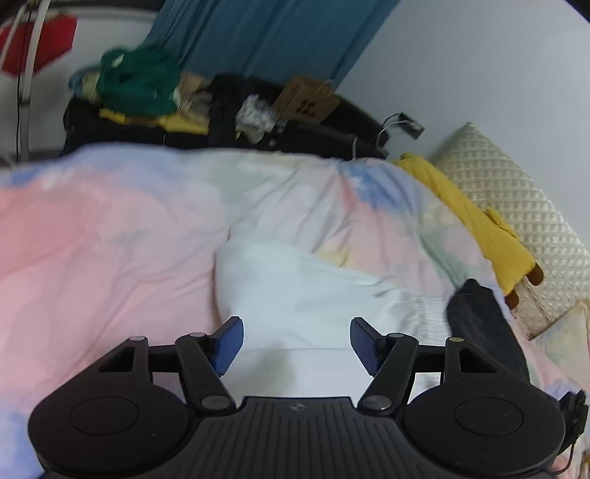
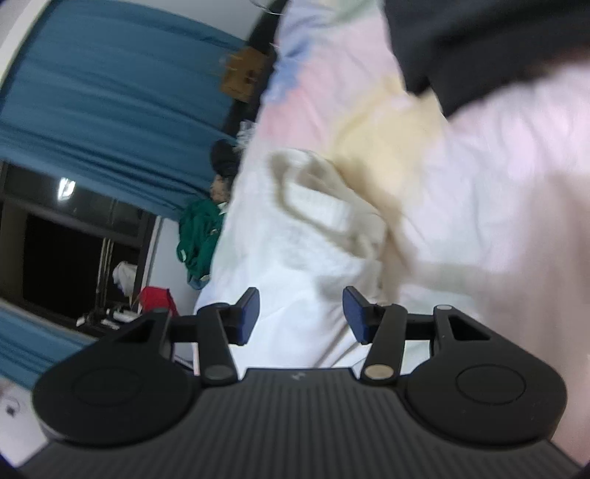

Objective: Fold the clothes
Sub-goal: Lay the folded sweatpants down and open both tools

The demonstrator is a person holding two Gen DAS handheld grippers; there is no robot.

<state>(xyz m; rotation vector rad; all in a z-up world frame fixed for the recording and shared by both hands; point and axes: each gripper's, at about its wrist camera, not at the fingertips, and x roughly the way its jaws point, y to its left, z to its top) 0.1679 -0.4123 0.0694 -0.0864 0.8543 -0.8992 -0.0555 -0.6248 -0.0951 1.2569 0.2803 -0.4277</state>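
Your left gripper [image 1: 297, 342] has jaws spread apart, nothing between them; same for your right gripper [image 2: 300, 317], jaws parted and empty. The white garment [image 1: 295, 287] lies on the pastel bedspread [image 1: 110, 228], frame center, just past both. Dark garment [image 1: 479, 317] at its right edge. Yellow plush [image 1: 475, 221] and pillow [image 1: 516, 206] upper right. Clutter pile with green clothing [image 1: 136, 81] upper left, below the blue curtain [image 1: 265, 33].

I see a bed [image 1: 110, 235] in pastel quilt, white garment [image 1: 295, 287] on it, dark garment [image 1: 475, 313], yellow garment [image 1: 475, 221], pillow [image 1: 516, 206].
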